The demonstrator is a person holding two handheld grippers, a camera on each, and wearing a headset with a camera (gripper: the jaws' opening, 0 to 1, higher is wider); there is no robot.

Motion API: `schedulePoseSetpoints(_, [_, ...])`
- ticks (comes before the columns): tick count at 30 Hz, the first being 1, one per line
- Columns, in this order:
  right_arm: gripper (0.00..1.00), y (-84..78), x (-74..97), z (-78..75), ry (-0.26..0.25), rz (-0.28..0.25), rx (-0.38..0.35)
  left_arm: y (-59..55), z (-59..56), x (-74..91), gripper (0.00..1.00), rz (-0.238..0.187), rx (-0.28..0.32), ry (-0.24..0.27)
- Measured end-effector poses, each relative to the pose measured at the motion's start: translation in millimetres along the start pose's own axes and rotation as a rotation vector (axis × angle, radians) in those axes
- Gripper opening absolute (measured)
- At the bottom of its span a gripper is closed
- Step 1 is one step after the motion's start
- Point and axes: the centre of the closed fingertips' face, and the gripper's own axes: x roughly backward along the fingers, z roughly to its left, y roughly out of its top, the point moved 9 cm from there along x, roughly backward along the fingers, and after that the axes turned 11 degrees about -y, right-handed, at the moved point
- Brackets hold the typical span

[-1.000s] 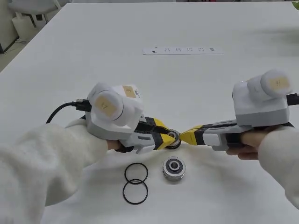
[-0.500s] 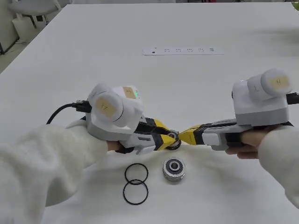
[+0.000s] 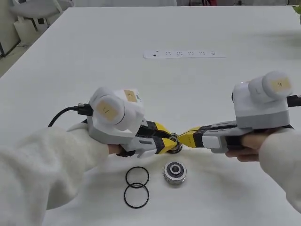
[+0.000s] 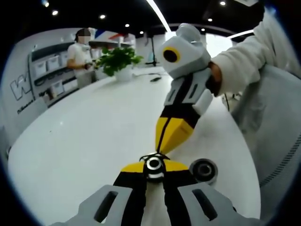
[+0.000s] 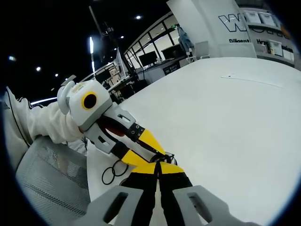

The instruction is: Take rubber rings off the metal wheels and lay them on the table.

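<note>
While the left gripper [image 3: 169, 142] clamps a metal wheel [image 4: 154, 165], the right gripper [image 3: 183, 138] pinches shut on its rubber ring [image 5: 166, 157]; nearer, a second wheel [image 3: 175, 171] lies right of two loose rings [image 3: 137, 175] on the table [image 3: 94, 47].

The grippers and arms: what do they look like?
Both the left gripper and the right gripper have white-grey bodies, black jaws with yellow tips, and a round tan label on top. A black cable leaves the left one. Thick white fleecy sleeves cover both arms.

Head view high above the table [image 3: 117, 56], downward; gripper views low, close, opposed, both on the wheel [image 4: 154, 164].
</note>
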Motion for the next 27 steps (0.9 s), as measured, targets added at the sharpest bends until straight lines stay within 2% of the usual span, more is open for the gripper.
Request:
schedulePoseSetpoints(5, [0.00,1.7,0.7,2.0,0.018,-0.015,0.000,0.2,0.4,-0.5,0.13,0.002,-0.003,0.003])
schedulePoseSetpoints(6, [0.00,7.1,1.5,4.1,0.035,-0.059,-0.028,0.3,0.5,-0.6,0.13,0.003,-0.005,0.003])
schedulePoseSetpoints(9, [0.00,5.7,1.6,1.7,0.010,-0.035,-0.001,1.2,0.5,-1.2,0.14,0.011,-0.012,0.012])
schedulePoseSetpoints(11, [0.00,1.6,0.9,-0.3,0.012,-0.019,-0.021,1.1,0.7,-1.1,0.14,0.011,-0.013,0.013])
schedulePoseSetpoints(18, [0.00,-0.7,0.7,-2.8,-0.008,-0.004,-0.025,2.3,1.0,-0.6,0.16,0.014,-0.021,0.018])
schedulePoseSetpoints(20, [0.00,-1.8,0.5,-3.4,-0.010,0.002,-0.026,3.7,-1.3,-0.3,0.20,0.024,-0.015,-0.006])
schedulePoseSetpoints(23, [0.00,-2.1,0.7,-3.7,-0.014,0.003,-0.024,5.2,-4.8,1.4,0.25,0.025,-0.039,-0.029])
schedulePoseSetpoints(27, [0.00,0.1,1.7,-4.3,-0.011,-0.005,-0.034,9.9,-9.4,7.3,0.30,0.025,-0.059,-0.032])
